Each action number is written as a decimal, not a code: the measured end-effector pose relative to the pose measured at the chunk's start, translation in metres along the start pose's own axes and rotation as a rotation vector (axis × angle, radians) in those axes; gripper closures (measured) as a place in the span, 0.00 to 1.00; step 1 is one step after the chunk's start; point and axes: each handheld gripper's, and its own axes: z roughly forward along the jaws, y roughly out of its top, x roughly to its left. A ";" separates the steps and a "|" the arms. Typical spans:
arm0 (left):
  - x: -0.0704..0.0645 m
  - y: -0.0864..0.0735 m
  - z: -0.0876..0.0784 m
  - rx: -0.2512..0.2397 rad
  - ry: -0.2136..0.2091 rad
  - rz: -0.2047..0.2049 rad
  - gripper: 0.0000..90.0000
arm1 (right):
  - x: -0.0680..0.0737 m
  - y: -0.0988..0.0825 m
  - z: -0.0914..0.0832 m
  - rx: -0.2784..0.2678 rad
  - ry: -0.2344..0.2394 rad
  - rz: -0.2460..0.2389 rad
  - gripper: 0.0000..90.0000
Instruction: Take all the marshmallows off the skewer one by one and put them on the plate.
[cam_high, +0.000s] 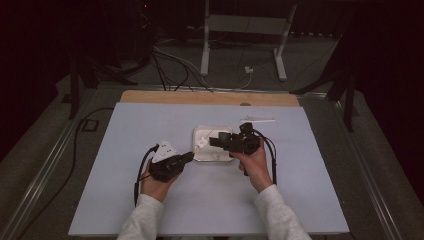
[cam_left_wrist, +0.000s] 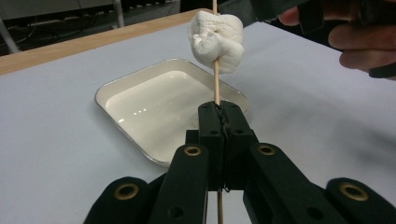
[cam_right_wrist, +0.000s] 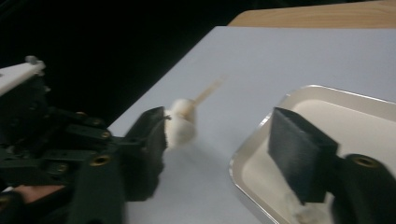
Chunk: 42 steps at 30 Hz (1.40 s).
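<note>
Careful: your left claw (cam_left_wrist: 219, 112) pinches the skewer (cam_left_wrist: 216, 86) upright over the tray (cam_left_wrist: 105, 91), marshmallow (cam_left_wrist: 216, 41) speared high. Your right claw (cam_right_wrist: 224, 140) stands spread beside it; a clumsy squeeze could tear the marshmallow or bend the skewer.

A puffy white marshmallow (cam_left_wrist: 216, 41) sits speared on a thin wooden skewer (cam_left_wrist: 216, 88), upright just above the left gripper (cam_left_wrist: 223, 114).
</note>
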 end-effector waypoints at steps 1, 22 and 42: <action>0.000 0.000 0.000 0.000 0.002 0.003 1.00 | 0.002 0.001 0.001 0.004 0.008 -0.004 0.47; -0.001 0.000 0.000 -0.013 0.003 0.005 1.00 | 0.005 0.000 0.023 0.054 0.143 0.122 0.83; 0.001 -0.002 -0.002 0.009 -0.007 0.041 1.00 | -0.009 0.016 -0.020 -0.101 0.053 0.120 0.90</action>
